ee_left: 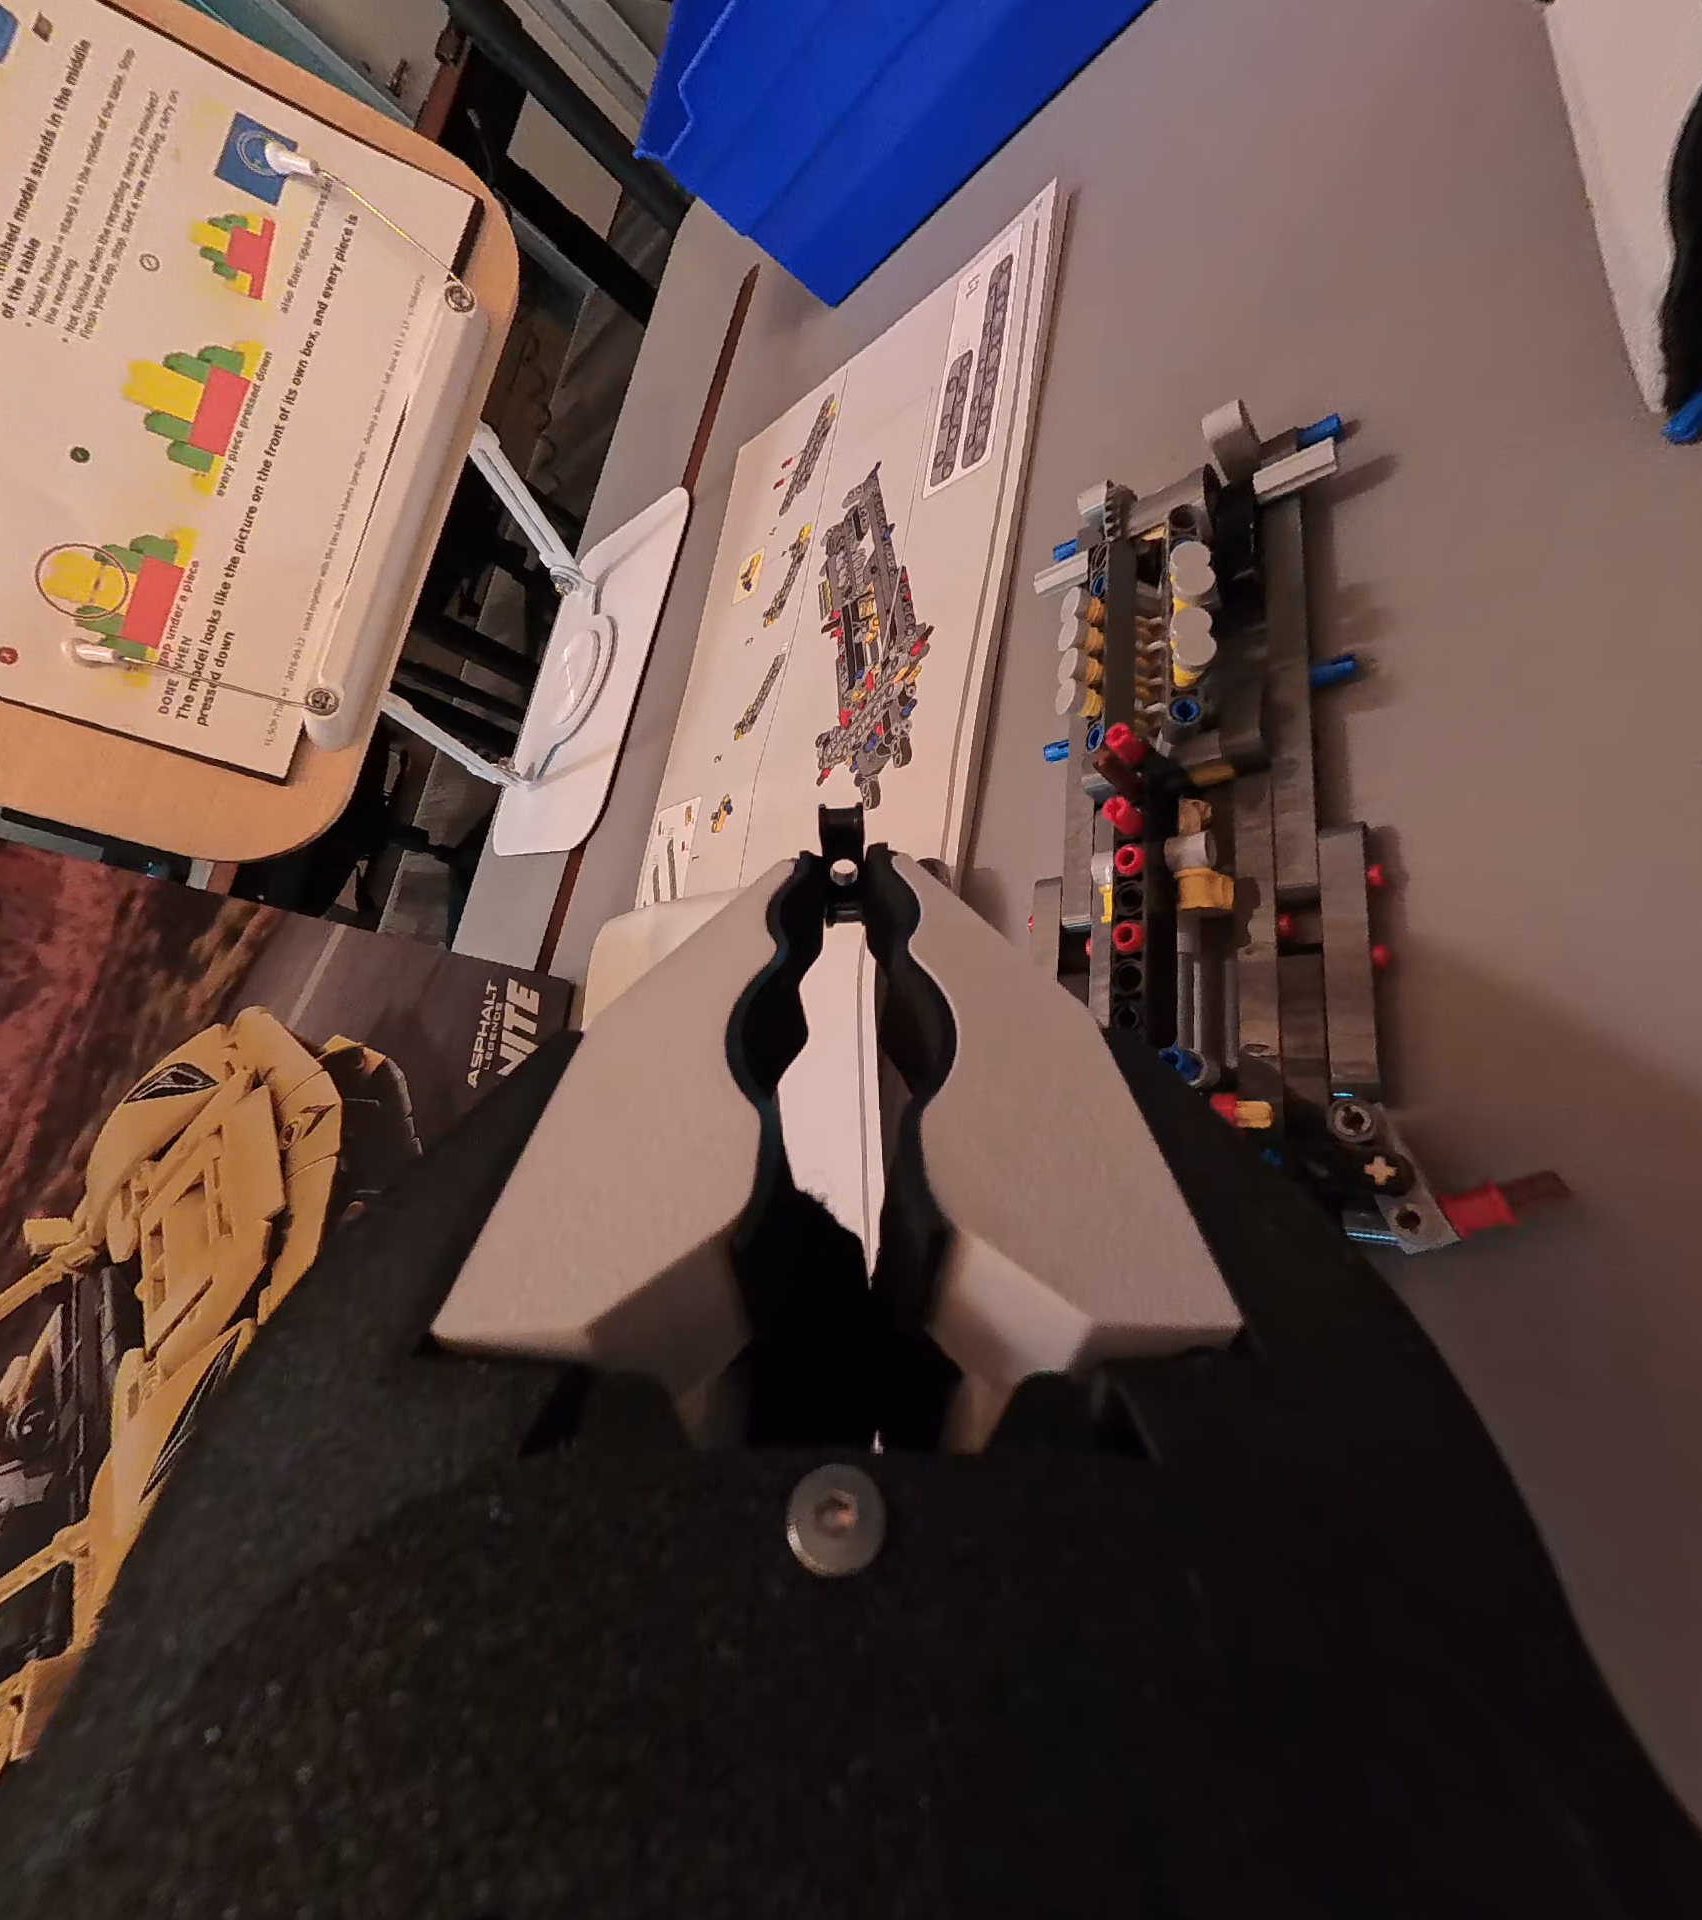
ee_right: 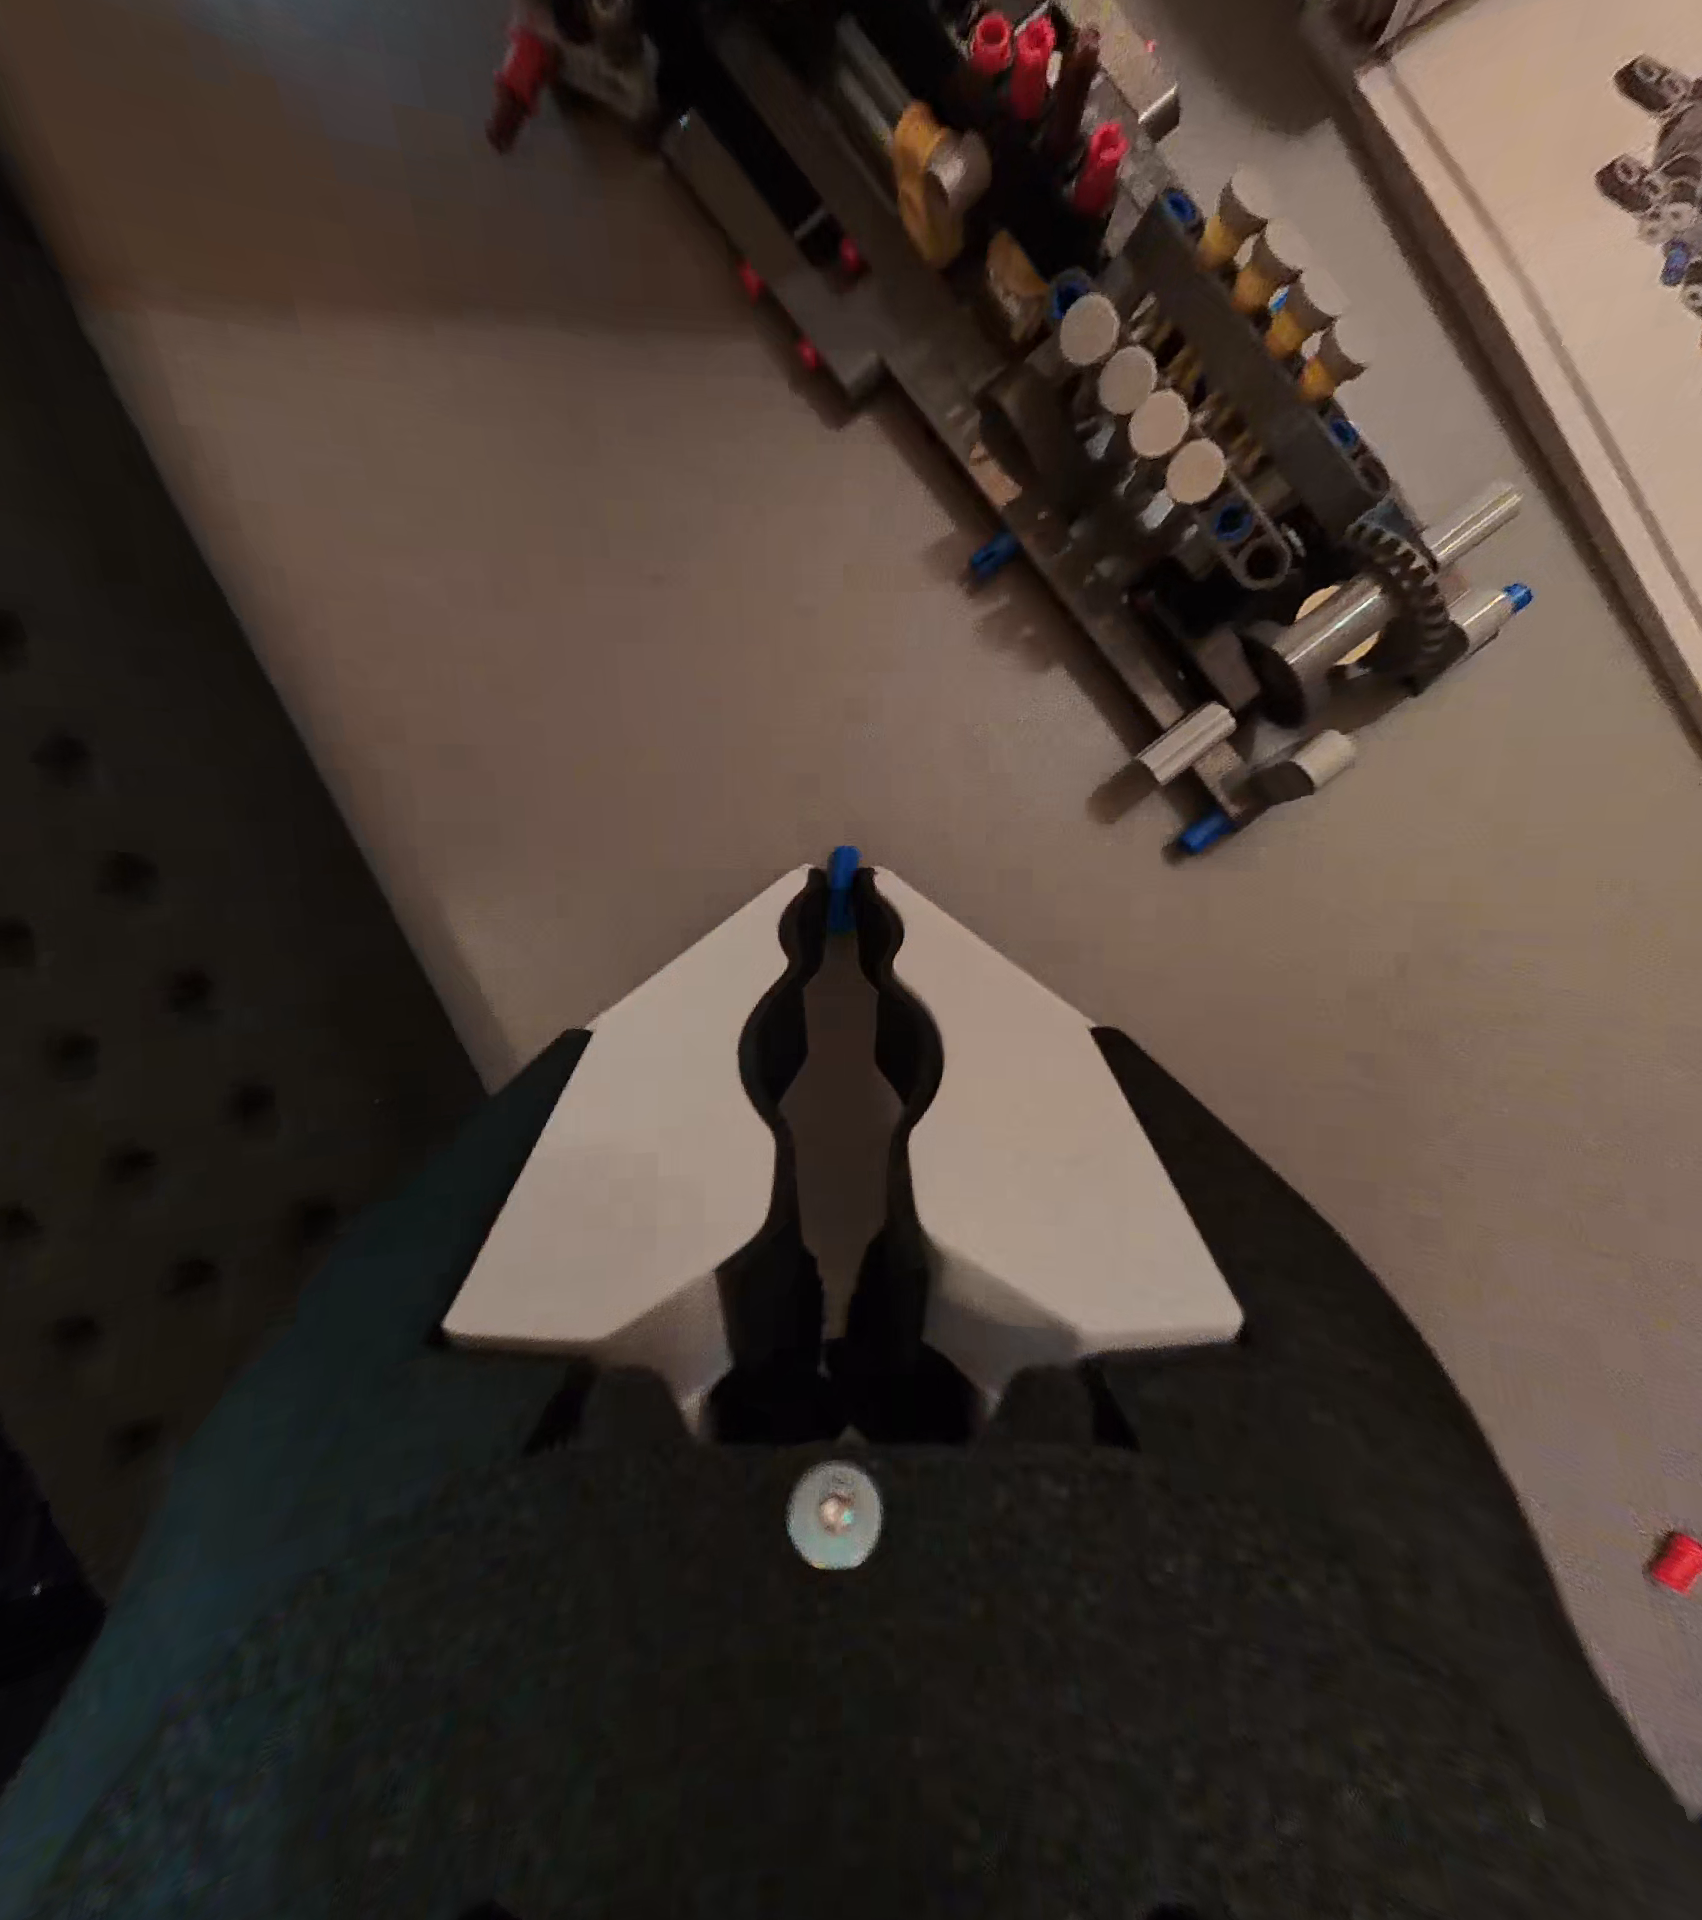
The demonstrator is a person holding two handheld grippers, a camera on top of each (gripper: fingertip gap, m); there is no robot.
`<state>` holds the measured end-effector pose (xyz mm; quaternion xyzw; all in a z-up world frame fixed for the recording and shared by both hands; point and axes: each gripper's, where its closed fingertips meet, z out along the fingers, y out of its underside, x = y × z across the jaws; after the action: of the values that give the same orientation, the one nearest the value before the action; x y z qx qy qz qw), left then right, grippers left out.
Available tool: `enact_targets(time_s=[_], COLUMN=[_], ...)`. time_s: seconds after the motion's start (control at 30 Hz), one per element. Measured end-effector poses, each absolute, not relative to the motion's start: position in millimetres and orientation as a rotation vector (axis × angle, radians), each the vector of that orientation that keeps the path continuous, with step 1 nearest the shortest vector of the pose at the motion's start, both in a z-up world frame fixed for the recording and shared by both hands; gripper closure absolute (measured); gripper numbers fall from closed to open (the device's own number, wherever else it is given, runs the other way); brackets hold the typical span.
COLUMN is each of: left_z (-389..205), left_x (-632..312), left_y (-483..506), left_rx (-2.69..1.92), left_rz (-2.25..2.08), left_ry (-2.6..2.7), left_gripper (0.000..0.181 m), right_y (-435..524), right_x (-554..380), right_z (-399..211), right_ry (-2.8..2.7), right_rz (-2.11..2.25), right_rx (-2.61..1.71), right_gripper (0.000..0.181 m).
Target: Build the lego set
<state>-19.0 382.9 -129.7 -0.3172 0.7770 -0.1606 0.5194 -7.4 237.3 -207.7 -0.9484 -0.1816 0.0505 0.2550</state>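
The part-built grey and black lego chassis (ee_left: 1231,821) lies on the grey table, right of my left gripper. My left gripper (ee_left: 842,871) is shut on a small black lego piece (ee_left: 841,831) and holds it above the open instruction booklet (ee_left: 868,540). In the right wrist view the chassis (ee_right: 1138,364) lies ahead and to the right. My right gripper (ee_right: 842,883) is shut on a small blue pin (ee_right: 842,868), held apart from the chassis over the table.
A blue bin (ee_left: 857,114) stands at the back. A paper stand (ee_left: 598,644) with an instruction sheet (ee_left: 140,364) and the set's box (ee_left: 151,1195) are at the left. A loose red pin (ee_right: 1680,1561) lies on the table. A perforated dark panel (ee_right: 47,831) lies left.
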Motion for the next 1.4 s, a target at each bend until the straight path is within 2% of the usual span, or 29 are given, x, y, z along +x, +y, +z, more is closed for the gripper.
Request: enact_targets(time_s=[0.13,0.37,0.6,0.87,1.1,1.4], left_z=[-131,-134,-135,-137,-137,-129], left_x=[-19,-19,-19,-19,-20,-20], left_y=[382,379,378,374,375,365], left_rx=[-0.759,-0.745,-0.742,-0.719,-0.711,-0.715], left_rz=[-0.392,-0.391,-0.394,-0.388,-0.374,-0.465], left_ry=[1.873,1.886,1.891,1.900,1.901,1.883], left_gripper=[0.175,0.175,0.175,0.175,0.175,0.175], right_y=[237,235,234,235,240,242], right_x=[-9,-4,4,8,15,16], right_z=[-207,-207,-206,-205,-206,-206], right_ry=[-0.459,-0.399,-0.362,-0.359,-0.345,-0.317], right_rz=[0.174,0.150,0.086,0.044,0.084,0.097], right_rx=[-2.517,-2.455,-2.408,-2.369,-2.359,-2.332], right_gripper=[0.169,0.173,0.158,0.156,0.174,0.178])
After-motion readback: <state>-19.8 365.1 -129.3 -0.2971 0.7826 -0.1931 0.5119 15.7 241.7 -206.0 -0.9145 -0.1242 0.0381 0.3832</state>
